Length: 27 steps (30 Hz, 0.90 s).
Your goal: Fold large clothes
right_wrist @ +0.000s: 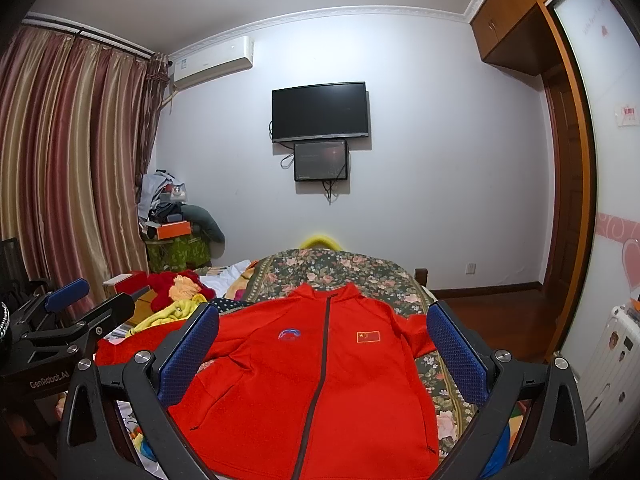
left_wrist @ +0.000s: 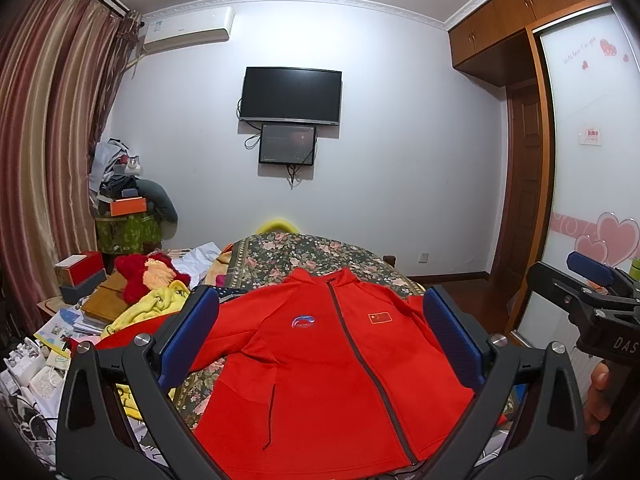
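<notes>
You are facing a bed (left_wrist: 304,256) that is carrying a floral bedspread (right_wrist: 340,272), and one red jacket (left_wrist: 320,360) is lying spread flat on it, front up, collar toward the far wall, zip closed down the middle. It is looking like thick, soft fleece: light enough to lift, limp, likely to sag and drag once you are raising an edge, and not slippery. I would judge the shoulder seams or the sleeve cuffs the best places to take hold, pinching a good fold of cloth so that it is not slipping out. Two sleeves are showing, the one on the left trailing off toward a pile of clothes (left_wrist: 152,284) beside the bed. You are holding two grippers above the near hem: the left gripper (left_wrist: 320,340) and the right gripper (right_wrist: 322,352) are both hovering with jaws spread wide, gripping nothing. Two badges are sitting on the chest, one either side of the zip.
</notes>
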Motion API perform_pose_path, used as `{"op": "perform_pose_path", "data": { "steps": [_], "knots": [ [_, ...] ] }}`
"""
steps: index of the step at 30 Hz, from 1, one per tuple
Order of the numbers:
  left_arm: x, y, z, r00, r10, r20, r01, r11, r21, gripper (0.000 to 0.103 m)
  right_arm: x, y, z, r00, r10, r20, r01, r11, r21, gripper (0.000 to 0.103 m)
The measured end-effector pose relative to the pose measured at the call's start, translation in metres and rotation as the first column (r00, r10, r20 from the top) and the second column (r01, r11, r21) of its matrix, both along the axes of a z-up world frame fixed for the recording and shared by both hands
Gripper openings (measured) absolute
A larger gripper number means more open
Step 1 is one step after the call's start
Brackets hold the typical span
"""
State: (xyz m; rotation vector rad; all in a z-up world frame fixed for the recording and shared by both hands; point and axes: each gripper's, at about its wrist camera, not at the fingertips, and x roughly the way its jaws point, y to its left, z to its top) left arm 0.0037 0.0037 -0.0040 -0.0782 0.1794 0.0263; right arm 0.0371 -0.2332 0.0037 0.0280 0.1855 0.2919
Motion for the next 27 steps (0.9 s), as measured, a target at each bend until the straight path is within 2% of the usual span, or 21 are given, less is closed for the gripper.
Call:
{"op": "perform_pose_path", "data": {
  "steps": [27],
  "knots": [
    [0.0010, -0.0007, -0.0006, 1.000, -0.002, -0.009, 0.002, 1.000, 0.001, 0.103, 0.0022, 0.0047, -0.0039, 1.000, 0.001, -0.008, -0.001, 1.000, -0.011, 0.103]
  ]
}}
